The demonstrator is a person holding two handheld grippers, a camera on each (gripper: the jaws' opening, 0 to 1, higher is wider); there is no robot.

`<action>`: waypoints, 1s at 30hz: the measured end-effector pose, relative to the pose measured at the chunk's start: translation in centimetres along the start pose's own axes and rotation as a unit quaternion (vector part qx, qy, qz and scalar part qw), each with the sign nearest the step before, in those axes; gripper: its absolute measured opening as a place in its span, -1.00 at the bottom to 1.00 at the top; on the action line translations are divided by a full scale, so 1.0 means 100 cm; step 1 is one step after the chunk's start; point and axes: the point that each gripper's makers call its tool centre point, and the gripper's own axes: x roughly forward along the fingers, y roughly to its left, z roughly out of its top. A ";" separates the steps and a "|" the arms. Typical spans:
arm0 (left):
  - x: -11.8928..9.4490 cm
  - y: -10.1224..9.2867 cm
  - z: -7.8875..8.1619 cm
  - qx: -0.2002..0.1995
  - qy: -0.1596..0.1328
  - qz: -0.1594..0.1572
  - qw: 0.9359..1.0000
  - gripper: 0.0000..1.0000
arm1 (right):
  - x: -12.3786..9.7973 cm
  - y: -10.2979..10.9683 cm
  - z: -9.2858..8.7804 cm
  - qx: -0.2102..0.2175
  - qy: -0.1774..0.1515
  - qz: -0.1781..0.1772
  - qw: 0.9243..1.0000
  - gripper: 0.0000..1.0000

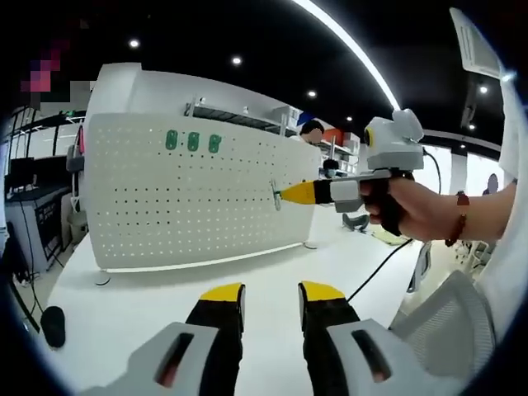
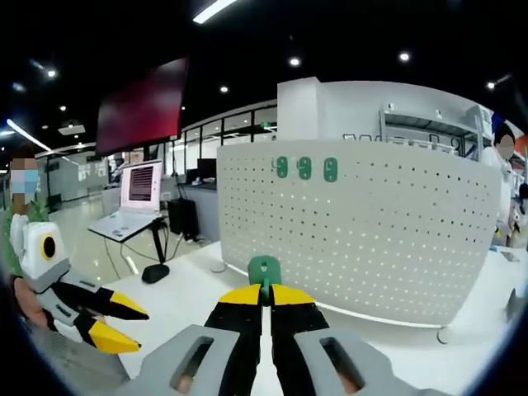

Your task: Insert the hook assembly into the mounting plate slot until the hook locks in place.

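Observation:
A white pegboard [image 1: 181,194] [image 2: 371,223] stands upright on the white table [image 1: 165,305]. Three green hooks [image 1: 192,141] [image 2: 304,168] hang in a row near its top edge. My right gripper [image 1: 289,194] [image 2: 266,293], held in a hand, is shut on a green hook piece [image 2: 264,268] [image 1: 275,195]; in the left gripper view the piece sits against the board's face at mid height near its right end. My left gripper [image 1: 272,293] [image 2: 124,326] is open and holds nothing, low over the table in front of the board.
A laptop [image 2: 139,188] on a stand sits beyond the table to the left. A black object [image 1: 53,324] lies near the table's left edge. A mesh chair back [image 1: 445,322] and a black cable [image 1: 384,264] are on the right. Shelving stands behind the board.

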 end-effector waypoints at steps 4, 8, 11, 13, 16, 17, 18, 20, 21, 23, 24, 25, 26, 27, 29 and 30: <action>0.000 0.002 -0.001 0.000 0.004 0.002 1.000 -0.28 | 0.002 -0.012 0.007 0.004 -0.003 -0.017 1.000 -0.99; 0.002 0.001 0.002 0.010 -0.002 -0.001 1.000 -0.17 | 0.005 -0.024 0.017 0.009 -0.013 -0.032 0.999 -0.98; 0.004 0.000 0.003 0.008 0.000 -0.004 1.000 -0.04 | 0.009 -0.032 0.022 0.012 -0.016 -0.036 0.999 -0.98; 0.005 -0.002 0.003 0.006 -0.001 -0.009 1.000 0.00 | 0.012 -0.033 0.024 0.013 -0.020 -0.030 0.999 -0.98; 0.006 -0.002 0.004 0.015 -0.004 -0.009 1.000 0.08 | 0.015 -0.038 0.025 0.016 -0.018 -0.039 0.999 -0.98; 0.006 -0.002 0.004 0.016 -0.004 -0.009 1.000 0.14 | 0.016 -0.039 0.027 0.018 -0.020 -0.040 0.999 -0.98; 0.006 -0.003 0.003 0.015 -0.003 -0.010 1.000 0.19 | 0.017 -0.040 0.028 0.018 -0.023 -0.040 0.999 -0.98; 0.007 -0.002 0.003 0.019 -0.004 -0.008 1.000 0.26 | 0.018 -0.041 0.030 0.016 -0.022 -0.043 0.999 -0.98; 0.007 -0.002 0.002 0.019 -0.002 -0.009 1.000 0.27 | 0.019 -0.042 0.031 0.015 -0.023 -0.044 0.999 -0.98; 0.008 -0.001 -0.002 0.015 0.008 -0.009 1.000 0.29 | 0.021 -0.045 0.034 0.021 -0.027 -0.043 0.998 -0.98; 0.008 0.000 -0.002 0.017 0.009 -0.009 1.000 0.31 | 0.022 -0.047 0.036 0.023 -0.032 -0.044 0.998 -0.98; 0.007 0.001 -0.002 0.021 0.009 -0.008 1.000 0.36 | 0.023 -0.048 0.037 0.025 -0.033 -0.046 0.998 -0.98; 0.007 0.001 -0.001 0.022 0.008 -0.006 1.000 0.40 | 0.023 -0.051 0.039 0.023 -0.034 -0.054 0.998 -0.98; 0.007 0.002 -0.001 0.022 0.007 -0.006 1.000 0.47 | 0.024 -0.053 0.041 0.021 -0.036 -0.058 0.997 -0.98; 0.005 0.003 0.000 0.015 0.003 -0.006 1.000 0.56 | 0.027 -0.058 0.046 0.025 -0.041 -0.062 0.997 -0.98; 0.004 0.003 0.001 0.009 -0.001 -0.008 1.000 0.61 | 0.028 -0.061 0.049 0.025 -0.043 -0.065 0.997 -0.98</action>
